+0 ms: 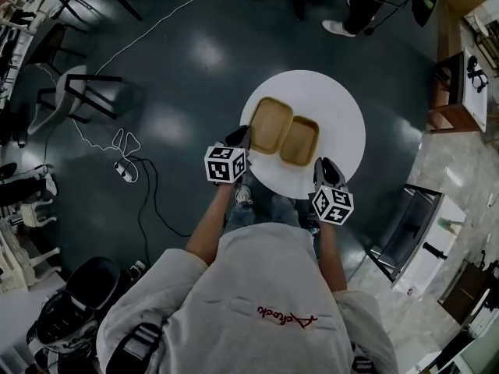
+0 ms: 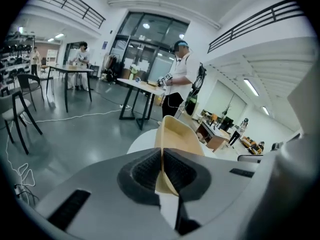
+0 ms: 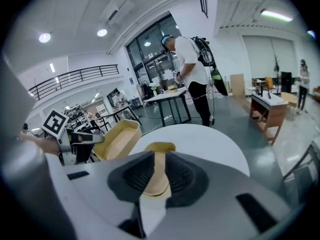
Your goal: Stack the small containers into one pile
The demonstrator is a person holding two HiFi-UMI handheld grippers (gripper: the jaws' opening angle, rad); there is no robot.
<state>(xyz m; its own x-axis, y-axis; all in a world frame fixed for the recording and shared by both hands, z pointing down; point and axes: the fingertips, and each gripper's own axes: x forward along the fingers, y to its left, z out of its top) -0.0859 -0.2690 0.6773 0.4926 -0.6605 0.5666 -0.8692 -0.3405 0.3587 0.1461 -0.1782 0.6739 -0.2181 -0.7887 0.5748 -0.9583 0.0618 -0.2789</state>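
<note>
Standing side by side on the round white surface (image 1: pixel 337 106), the two tan containers are the things to pile. The larger container (image 1: pixel 271 125) is at about 9 o'clock from the middle of the surface. The smaller container (image 1: pixel 300 140) is just beside it, close to the middle and a little toward 6 o'clock. In the right gripper view the larger one appears tilted, with its near rim off the surface. I judge that it is held by the rim so that it can be carried over its neighbour, or the neighbour put into it.

The left gripper (image 2: pixel 162 171) comes in from about 8 o'clock. Its jaws are almost together and clamp the thin near wall of the larger container. The right gripper (image 3: pixel 156 176) comes in from about 5 o'clock. Its jaws stand about half way and the near wall of the smaller container fills the gap between them, so the pads appear to press on it. One container per gripper suits the nesting; which goes into which I cannot tell.
</note>
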